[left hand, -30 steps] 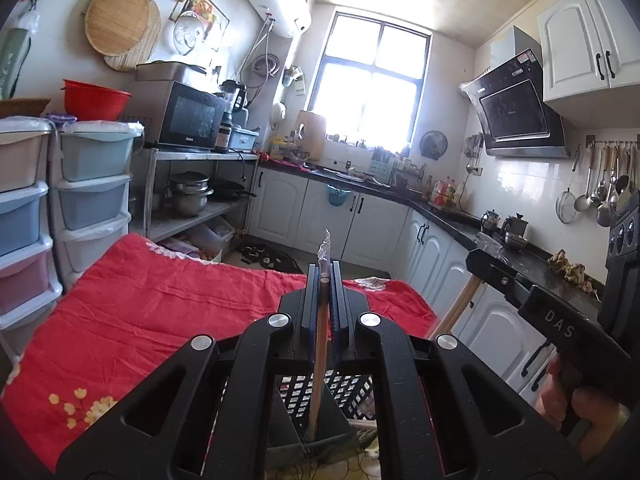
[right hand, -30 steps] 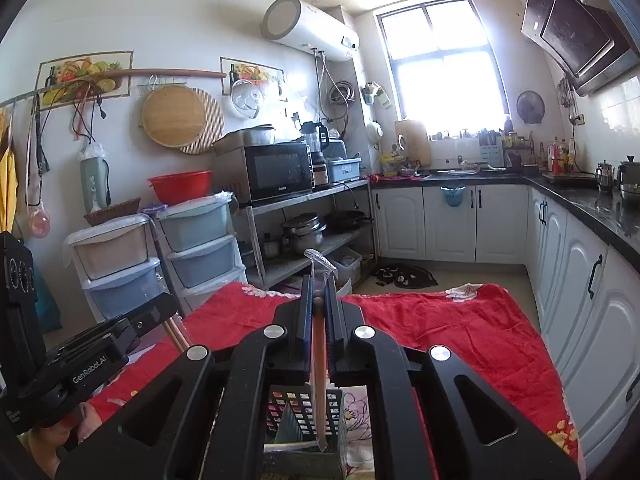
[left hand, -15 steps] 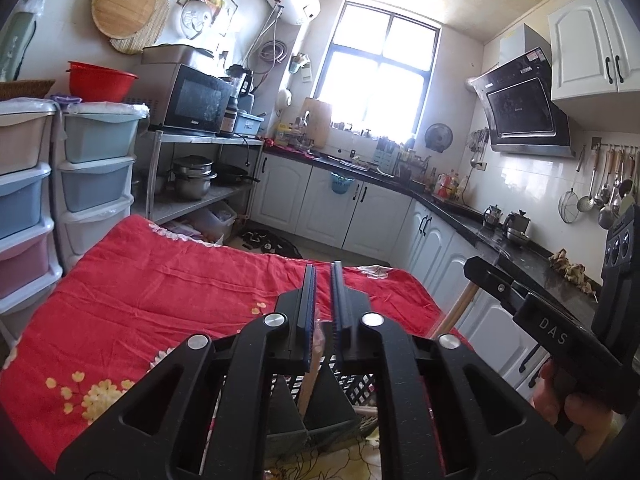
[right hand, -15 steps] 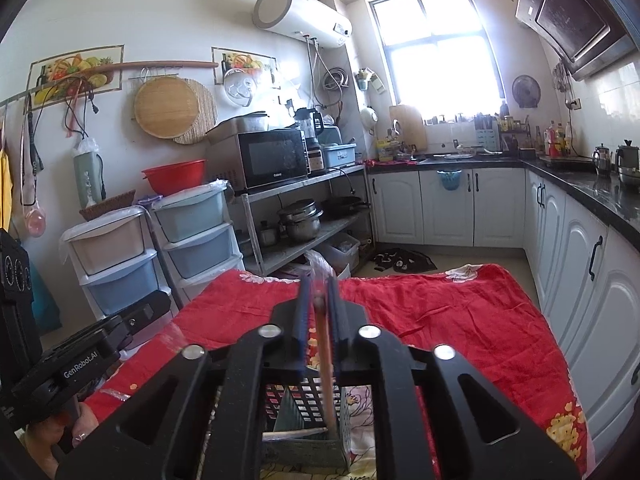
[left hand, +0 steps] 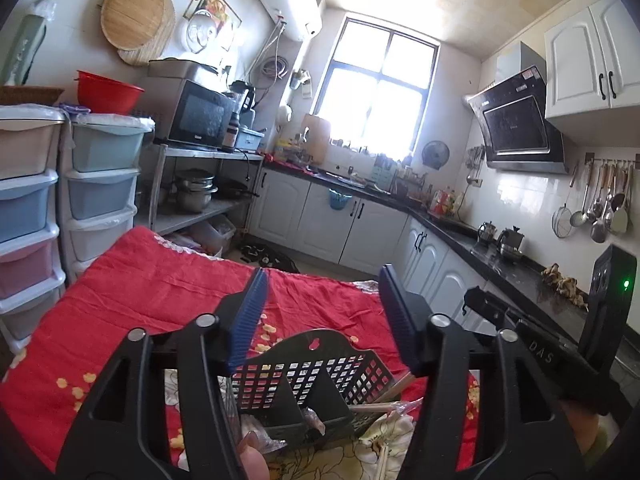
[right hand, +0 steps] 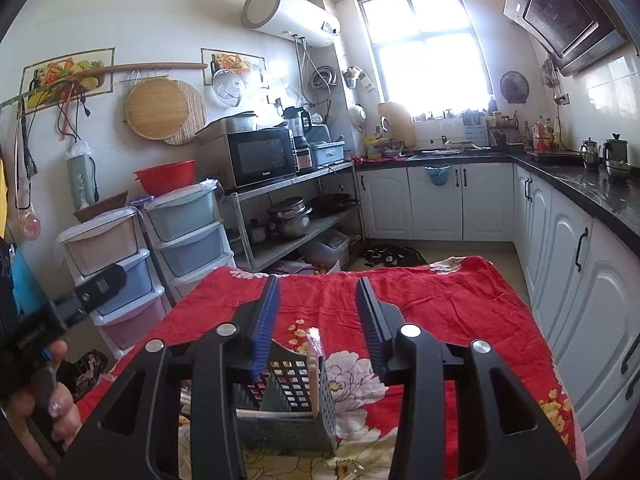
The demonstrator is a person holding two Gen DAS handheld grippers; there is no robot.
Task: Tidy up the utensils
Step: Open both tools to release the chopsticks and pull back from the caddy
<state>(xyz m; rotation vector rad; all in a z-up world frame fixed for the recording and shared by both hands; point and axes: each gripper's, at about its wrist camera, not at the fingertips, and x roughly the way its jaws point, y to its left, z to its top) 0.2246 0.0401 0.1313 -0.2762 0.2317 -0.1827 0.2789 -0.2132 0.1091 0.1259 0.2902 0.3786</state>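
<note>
Both tongs just opened, empty: left [left hand: 320,312], right [right hand: 318,306], above basket [right hand: 288,400] rim.

The left gripper [left hand: 320,312] points forward and a little downward, its blue-padded fingers [left hand: 246,316] spread wide; its jaws have just been opening and nothing is pressed between them. The right gripper [right hand: 318,320] points the same way, slightly downward, with a narrower gap; its jaws too have just been opening, and the pads [right hand: 264,324] press on nothing. In the right wrist view, a hand [right hand: 52,412] at the near left grips the left gripper's handle.
</note>
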